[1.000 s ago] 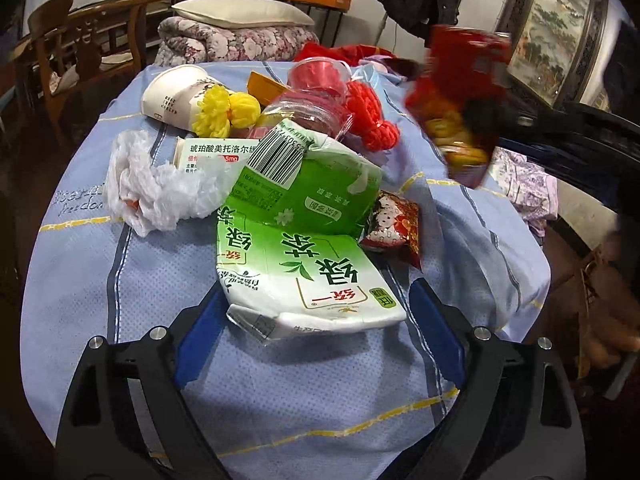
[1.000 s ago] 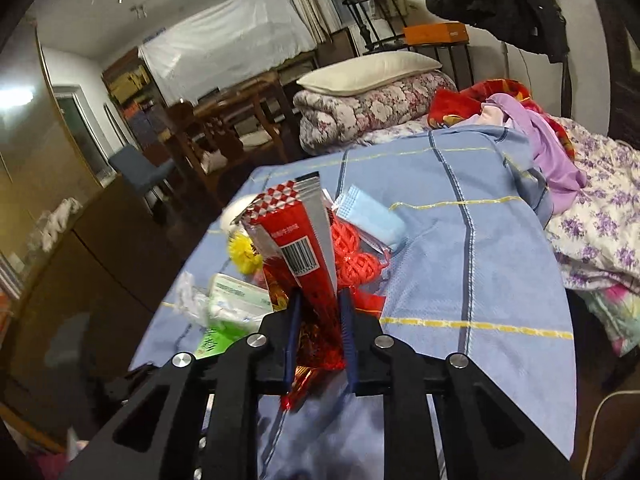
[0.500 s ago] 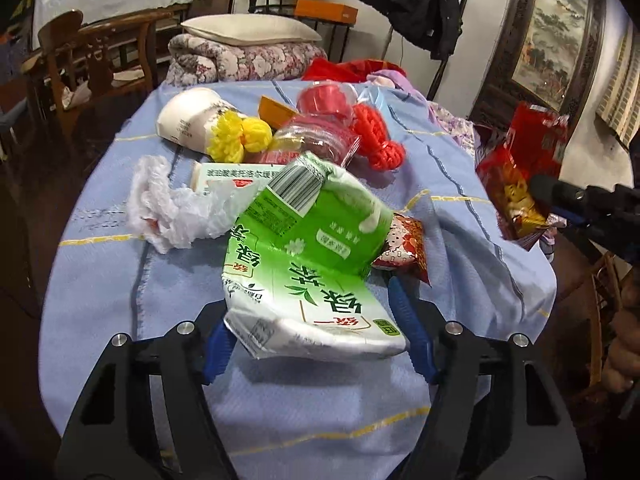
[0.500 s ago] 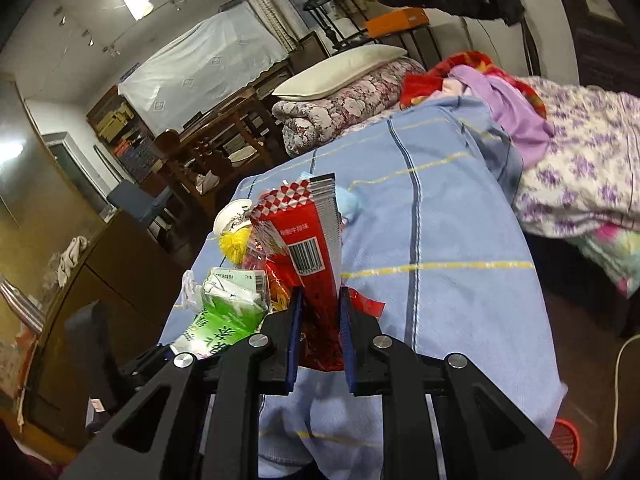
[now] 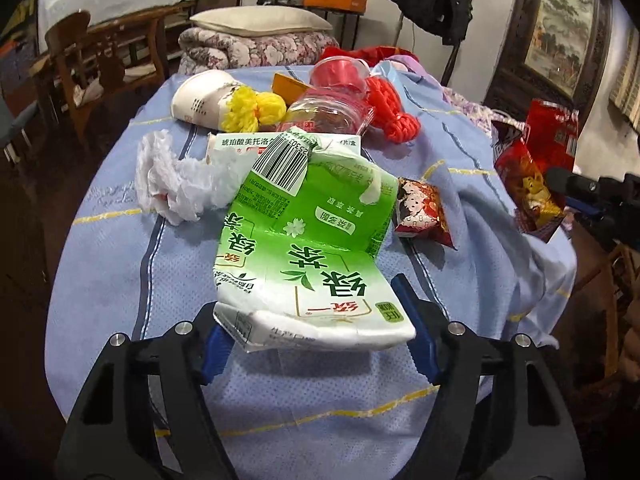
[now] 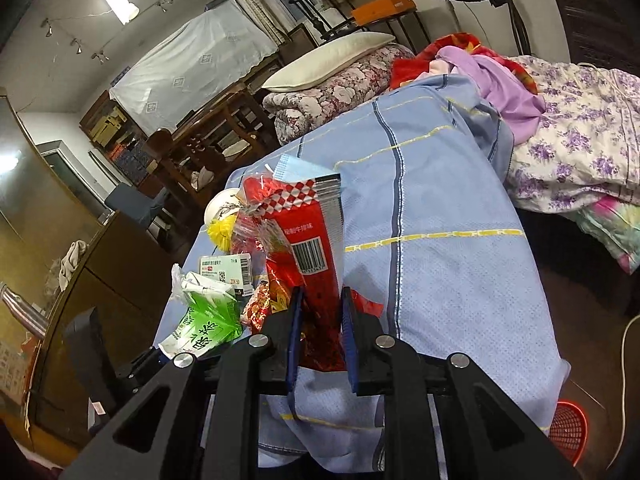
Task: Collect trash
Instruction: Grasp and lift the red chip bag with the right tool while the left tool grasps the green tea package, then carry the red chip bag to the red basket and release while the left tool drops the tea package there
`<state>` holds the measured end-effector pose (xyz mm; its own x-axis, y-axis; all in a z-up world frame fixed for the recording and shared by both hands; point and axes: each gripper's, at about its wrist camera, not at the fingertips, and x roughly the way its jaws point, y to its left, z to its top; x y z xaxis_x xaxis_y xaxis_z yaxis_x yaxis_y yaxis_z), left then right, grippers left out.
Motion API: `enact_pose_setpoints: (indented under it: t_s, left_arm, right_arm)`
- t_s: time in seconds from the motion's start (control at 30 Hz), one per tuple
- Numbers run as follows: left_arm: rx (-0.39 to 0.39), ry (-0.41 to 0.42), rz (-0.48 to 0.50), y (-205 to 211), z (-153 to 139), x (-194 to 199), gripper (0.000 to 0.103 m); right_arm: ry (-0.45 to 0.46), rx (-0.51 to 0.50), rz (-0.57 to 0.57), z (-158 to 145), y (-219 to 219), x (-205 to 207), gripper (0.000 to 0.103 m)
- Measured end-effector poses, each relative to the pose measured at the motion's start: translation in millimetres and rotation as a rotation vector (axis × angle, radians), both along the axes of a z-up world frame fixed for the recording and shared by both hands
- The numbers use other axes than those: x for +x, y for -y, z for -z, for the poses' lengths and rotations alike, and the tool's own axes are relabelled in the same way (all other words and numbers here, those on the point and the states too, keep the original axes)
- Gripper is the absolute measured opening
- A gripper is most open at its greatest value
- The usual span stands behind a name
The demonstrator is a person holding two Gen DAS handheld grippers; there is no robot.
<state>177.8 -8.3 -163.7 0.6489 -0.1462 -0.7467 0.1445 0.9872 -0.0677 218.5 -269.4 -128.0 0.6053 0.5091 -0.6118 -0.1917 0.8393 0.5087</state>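
Observation:
A crushed green tea carton (image 5: 304, 240) lies among trash on the blue-clothed table (image 5: 120, 280). Its near end sits raised between the fingers of my left gripper (image 5: 308, 308). The jaws are opening slightly, while both blue pads still touch the carton's sides. My right gripper (image 6: 322, 296) is shut on a red snack packet (image 6: 312, 232) and holds it upright near the table's edge. In the left wrist view that packet (image 5: 532, 184) hangs beyond the table's right side. The carton (image 6: 208, 316) also shows at lower left in the right wrist view.
More trash lies behind the carton: a crumpled white bag (image 5: 168, 176), a paper cup (image 5: 200, 96), yellow yarn (image 5: 256, 108), a red-lidded jar (image 5: 332, 108), a small red packet (image 5: 422, 212) and a face mask (image 6: 296, 168). A red basket (image 6: 568, 428) stands on the floor.
My left jaws have narrowed onto the green carton and its near end has come up. The right gripper has carried the red packet off to the table's right side and lower.

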Motion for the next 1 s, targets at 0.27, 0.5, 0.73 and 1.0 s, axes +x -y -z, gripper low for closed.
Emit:
enact_pose_setpoints:
  t_s: [0.27, 0.5, 0.73, 1.0]
  left_arm:
    - [0.05, 0.036, -0.009, 5, -1, -4, 0.059]
    - [-0.037, 0.07, -0.001, -4, -29, -15, 0.057]
    - [-0.047, 0.121, 0.026, 2, -57, -31, 0.057]
    - [-0.055, 0.144, 0.131, 37, -69, -38, 0.057]
  right_arm:
    - [-0.006, 0.009, 0.009, 0, 3, -4, 0.02]
    - [0.015, 0.012, 0.006, -11, 2, -12, 0.02]
    - [0.047, 0.025, 0.026, -30, 15, -22, 0.02]
    - [-0.01, -0.026, 0.16, -20, 72, -63, 0.02]
